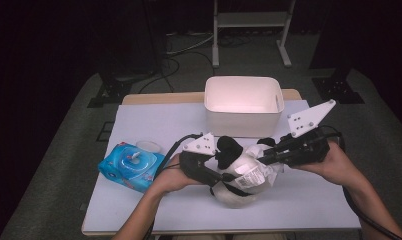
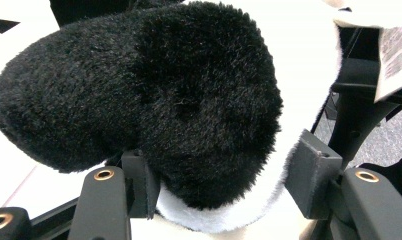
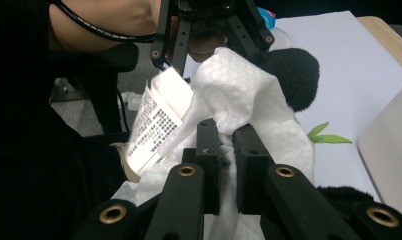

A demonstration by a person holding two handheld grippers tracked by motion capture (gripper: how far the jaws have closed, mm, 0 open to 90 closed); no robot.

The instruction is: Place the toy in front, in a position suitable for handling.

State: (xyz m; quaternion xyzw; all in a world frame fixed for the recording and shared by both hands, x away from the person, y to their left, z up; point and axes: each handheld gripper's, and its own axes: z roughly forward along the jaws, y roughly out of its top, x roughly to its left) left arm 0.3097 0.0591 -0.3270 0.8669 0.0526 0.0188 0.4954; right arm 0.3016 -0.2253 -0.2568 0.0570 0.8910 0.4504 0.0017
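A black-and-white plush panda [image 1: 237, 192] is held up over the table's front middle. My left gripper [image 1: 225, 176] comes from the left and is shut on it. In the left gripper view its pads [image 2: 309, 181] press the white fur under a black furry limb [image 2: 154, 100], left gripper [image 2: 226, 182]. My right gripper [image 1: 262, 157] comes from the right, shut on a white wet wipe [image 3: 239, 85] that lies against the panda; right gripper [image 3: 226, 137]. A printed label [image 3: 156, 120] hangs from the toy beside the wipe.
A blue pack of wet wipes [image 1: 131, 166] lies at the left of the white table cover [image 1: 159, 120], with a clear round lid [image 1: 148, 146] behind it. A white bin [image 1: 241, 122] stands at the back middle. A stand's legs rise beyond the table.
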